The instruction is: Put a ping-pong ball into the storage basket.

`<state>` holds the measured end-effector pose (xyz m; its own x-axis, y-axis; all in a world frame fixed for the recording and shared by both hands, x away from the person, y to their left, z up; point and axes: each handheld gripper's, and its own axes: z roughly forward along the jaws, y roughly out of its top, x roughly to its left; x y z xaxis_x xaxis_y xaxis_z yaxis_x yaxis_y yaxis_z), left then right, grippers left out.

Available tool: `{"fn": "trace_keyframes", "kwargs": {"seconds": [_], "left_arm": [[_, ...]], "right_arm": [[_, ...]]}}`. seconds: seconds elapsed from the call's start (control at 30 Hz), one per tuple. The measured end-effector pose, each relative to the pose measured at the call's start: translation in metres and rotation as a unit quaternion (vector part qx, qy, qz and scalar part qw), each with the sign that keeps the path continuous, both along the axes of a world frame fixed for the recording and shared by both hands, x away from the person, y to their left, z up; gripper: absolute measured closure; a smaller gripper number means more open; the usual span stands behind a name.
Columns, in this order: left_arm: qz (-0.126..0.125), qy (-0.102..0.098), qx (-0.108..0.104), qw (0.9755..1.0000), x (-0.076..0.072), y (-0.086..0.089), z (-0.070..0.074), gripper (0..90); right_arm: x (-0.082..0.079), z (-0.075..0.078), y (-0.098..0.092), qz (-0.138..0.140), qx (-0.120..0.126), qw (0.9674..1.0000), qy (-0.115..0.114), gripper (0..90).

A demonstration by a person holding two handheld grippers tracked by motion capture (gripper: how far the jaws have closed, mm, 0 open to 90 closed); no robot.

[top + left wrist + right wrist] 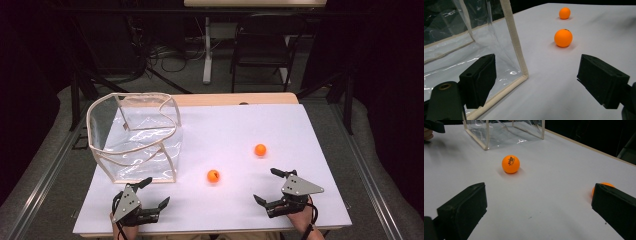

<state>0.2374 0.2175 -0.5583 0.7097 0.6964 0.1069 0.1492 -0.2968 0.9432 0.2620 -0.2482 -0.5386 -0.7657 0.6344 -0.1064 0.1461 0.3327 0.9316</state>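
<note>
Two orange balls lie on the white table top (300, 210). The nearer ball (213, 175) (563, 38) (510, 164) sits mid-table, and the farther ball (260, 149) (564, 13) (607, 184) lies to its right and further back. A clear plastic bag (135, 137) (461, 50) (504, 132) with cream trim stands open at the left. My left gripper (155, 192) (536, 82) rests open near the front edge, just before the bag's front corner. My right gripper (267, 186) (539, 212) is open at the front right, nothing between its jaws, the balls ahead of it.
A wooden strip (235, 99) borders the table's far side. Beyond it stand a dark chair (262, 45) and a white table leg (207, 50) among cables on the floor. Bare white surface stretches between the balls and the right edge.
</note>
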Motion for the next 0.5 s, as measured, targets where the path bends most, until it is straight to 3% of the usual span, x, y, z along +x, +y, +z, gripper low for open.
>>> {"fn": "trace_keyframes", "kwargs": {"seconds": [0.5], "left_arm": [[-0.004,-0.001,0.0,1.0,-0.0016,-0.0016,0.0002,15.7]], "right_arm": [[0.0042,0.0032,0.0071,0.008,-0.008,0.9999,0.008,0.0]]}}
